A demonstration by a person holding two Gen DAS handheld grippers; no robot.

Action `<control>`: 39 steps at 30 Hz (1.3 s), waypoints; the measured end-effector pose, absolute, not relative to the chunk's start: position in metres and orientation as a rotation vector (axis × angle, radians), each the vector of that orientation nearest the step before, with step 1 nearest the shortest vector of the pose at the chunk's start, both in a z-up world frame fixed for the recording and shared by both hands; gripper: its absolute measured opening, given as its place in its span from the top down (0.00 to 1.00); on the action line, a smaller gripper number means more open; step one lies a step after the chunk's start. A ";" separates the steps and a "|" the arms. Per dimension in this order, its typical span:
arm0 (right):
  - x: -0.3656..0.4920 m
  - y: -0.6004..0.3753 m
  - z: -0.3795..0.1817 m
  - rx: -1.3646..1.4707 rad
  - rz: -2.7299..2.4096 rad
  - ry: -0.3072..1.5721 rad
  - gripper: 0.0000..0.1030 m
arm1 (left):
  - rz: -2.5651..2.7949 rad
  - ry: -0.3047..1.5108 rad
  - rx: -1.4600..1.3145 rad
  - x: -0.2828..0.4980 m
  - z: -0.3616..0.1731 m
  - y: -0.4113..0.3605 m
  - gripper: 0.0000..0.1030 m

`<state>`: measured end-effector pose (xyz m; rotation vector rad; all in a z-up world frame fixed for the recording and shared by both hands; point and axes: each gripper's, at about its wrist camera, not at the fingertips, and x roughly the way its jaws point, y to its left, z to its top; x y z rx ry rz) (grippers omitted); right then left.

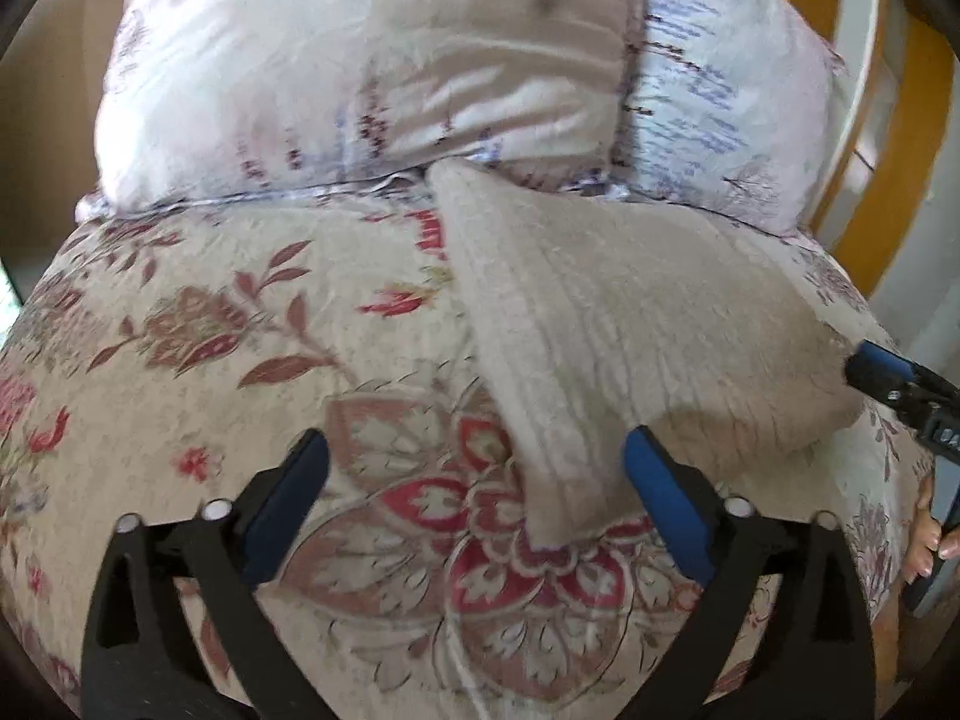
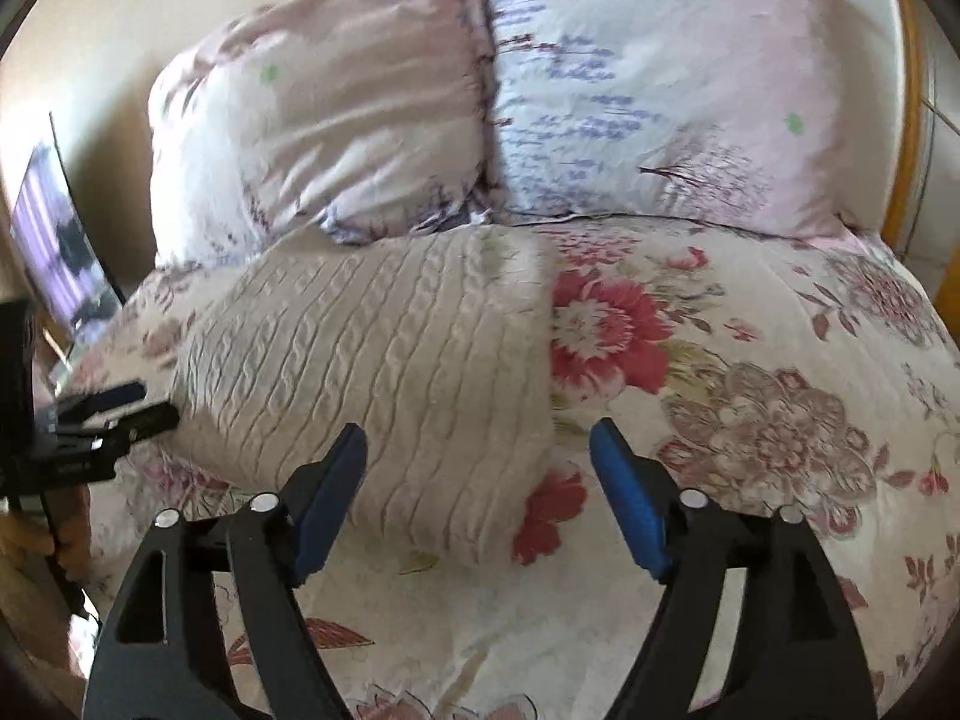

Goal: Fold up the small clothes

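Observation:
A beige cable-knit garment [image 1: 606, 312] lies folded on a floral bedspread [image 1: 240, 360]. My left gripper [image 1: 477, 456] is open, its blue-padded fingers [image 1: 666, 510] on either side of the garment's near corner, just above the bed. In the right wrist view the garment [image 2: 384, 360] is a ribbed block ahead and to the left. My right gripper [image 2: 480, 492] is open over its near right edge. The right gripper also shows at the left wrist view's right edge [image 1: 894, 378], touching the garment's side. The left gripper shows at the right wrist view's left edge [image 2: 114, 408].
Two pale printed pillows [image 2: 480, 102] lie against the head of the bed behind the garment. A yellow and white bed frame [image 1: 888, 138] stands at the right. A screen [image 2: 60, 240] leans by the wall at the left. A hand [image 1: 924, 540] holds the right gripper's handle.

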<state>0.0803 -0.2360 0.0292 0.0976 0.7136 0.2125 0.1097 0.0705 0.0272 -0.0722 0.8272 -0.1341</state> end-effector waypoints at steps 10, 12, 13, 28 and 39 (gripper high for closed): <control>0.066 -0.234 0.014 0.136 0.138 0.769 0.02 | -0.130 0.917 -0.111 0.092 0.017 0.062 0.02; 0.063 -0.230 0.010 0.132 0.145 0.776 0.02 | -0.122 0.931 -0.093 0.090 0.014 0.055 0.02; 0.062 -0.227 0.007 0.124 0.146 0.786 0.02 | -0.113 0.935 -0.078 0.089 0.012 0.052 0.02; 0.057 -0.207 -0.011 0.097 0.129 0.842 0.02 | -0.066 0.941 0.029 0.087 -0.001 0.031 0.02; 0.062 -0.195 -0.016 0.002 0.066 0.891 0.02 | -0.054 0.938 0.043 0.088 -0.002 0.028 0.02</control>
